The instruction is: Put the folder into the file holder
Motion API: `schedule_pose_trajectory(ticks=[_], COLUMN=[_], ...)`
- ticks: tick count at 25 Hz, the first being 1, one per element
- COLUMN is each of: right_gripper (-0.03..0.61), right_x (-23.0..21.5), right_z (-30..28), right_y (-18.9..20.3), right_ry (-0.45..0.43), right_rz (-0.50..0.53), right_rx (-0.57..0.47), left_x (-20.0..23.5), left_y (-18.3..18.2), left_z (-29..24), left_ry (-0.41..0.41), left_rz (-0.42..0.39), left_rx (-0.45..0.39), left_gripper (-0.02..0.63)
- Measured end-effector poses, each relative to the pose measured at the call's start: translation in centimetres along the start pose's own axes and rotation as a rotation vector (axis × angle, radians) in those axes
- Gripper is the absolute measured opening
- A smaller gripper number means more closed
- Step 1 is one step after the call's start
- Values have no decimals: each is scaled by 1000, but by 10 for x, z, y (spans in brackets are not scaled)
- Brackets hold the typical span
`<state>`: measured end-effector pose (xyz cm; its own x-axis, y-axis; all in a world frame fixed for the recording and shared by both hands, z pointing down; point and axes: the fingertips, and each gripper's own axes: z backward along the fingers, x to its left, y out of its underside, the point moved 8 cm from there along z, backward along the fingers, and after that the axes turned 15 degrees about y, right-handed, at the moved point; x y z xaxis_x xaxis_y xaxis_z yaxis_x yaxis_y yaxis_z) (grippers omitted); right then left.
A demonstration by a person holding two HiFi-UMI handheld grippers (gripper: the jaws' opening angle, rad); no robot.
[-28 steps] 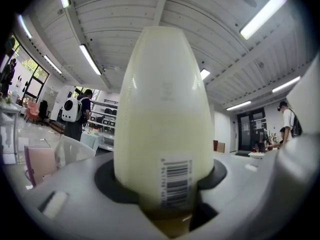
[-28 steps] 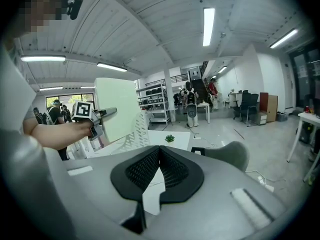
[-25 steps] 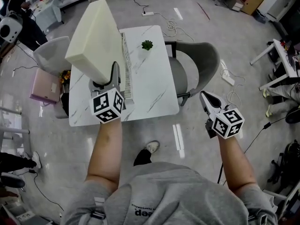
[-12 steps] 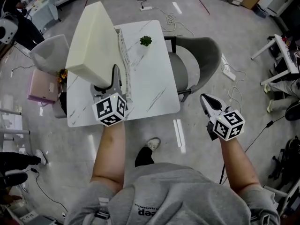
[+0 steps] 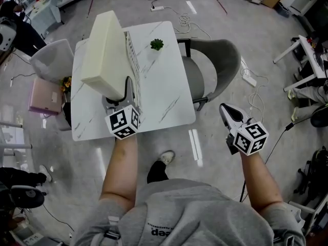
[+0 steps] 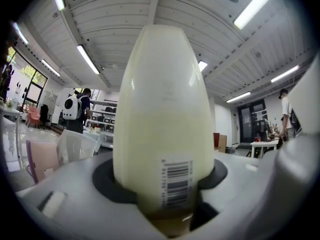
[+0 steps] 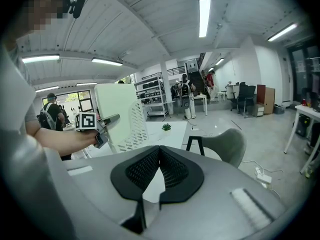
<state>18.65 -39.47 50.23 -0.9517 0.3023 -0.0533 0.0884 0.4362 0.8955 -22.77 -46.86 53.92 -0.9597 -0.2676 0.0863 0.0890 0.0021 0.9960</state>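
My left gripper (image 5: 122,97) is shut on the near end of a thick cream folder (image 5: 105,50), held on edge over the white marble table (image 5: 164,94). In the left gripper view the folder's spine (image 6: 165,109), with a barcode, fills the middle between the jaws of the left gripper (image 6: 167,204). The white perforated file holder (image 5: 134,68) stands on the table, right beside the folder. How deep the folder sits in it is hidden. My right gripper (image 5: 229,114) hangs shut and empty over the floor, right of the table. The right gripper view shows its jaws closed together at the right gripper (image 7: 159,156), with the folder (image 7: 116,111) and file holder (image 7: 136,129) ahead.
A small green plant (image 5: 157,44) sits at the table's far end. A grey chair (image 5: 218,65) stands against the table's right side and another chair (image 5: 51,60) at its left, with a pink box (image 5: 43,94) on the floor. Cables and a power strip (image 5: 249,81) lie on the floor.
The left gripper has come down with the folder, bringing it lower beside the file holder. The right gripper has stayed nearly in place.
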Motion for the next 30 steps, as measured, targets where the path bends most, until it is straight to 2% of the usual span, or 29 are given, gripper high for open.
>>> schedule_pose_trajectory(ticks=[7, 11, 13, 15, 19, 22, 26, 30], right_gripper=[5, 5, 5, 5, 5, 5, 5, 5], right_x=[-2, -1, 1, 3, 5, 4, 1, -6], right_z=[-2, -2, -2, -2, -1, 3, 11, 21], right_y=[2, 4, 5, 6, 3, -1, -4, -7], right_ry=[3, 0, -1, -3, -5, -1, 13, 23], right_rz=[-4, -7, -9, -10, -10, -11, -15, -24], right_rx=[1, 3, 5, 5, -1, -15, -34, -53], left_x=[-1, 1, 3, 1, -1, -5, -6, -8], left_y=[40, 49, 51, 54, 57, 57, 52, 42], left_z=[-4, -2, -3, -4, -8, -9, -2, 22], left_ry=[5, 10, 15, 24, 33, 60, 86, 81], left_rz=[-29, -49, -87, -122, -131, -107, -19, 21], left_rx=[136, 163, 184, 202, 228, 260, 278, 284], left_gripper=[348, 330, 319, 321, 341, 404, 482, 488])
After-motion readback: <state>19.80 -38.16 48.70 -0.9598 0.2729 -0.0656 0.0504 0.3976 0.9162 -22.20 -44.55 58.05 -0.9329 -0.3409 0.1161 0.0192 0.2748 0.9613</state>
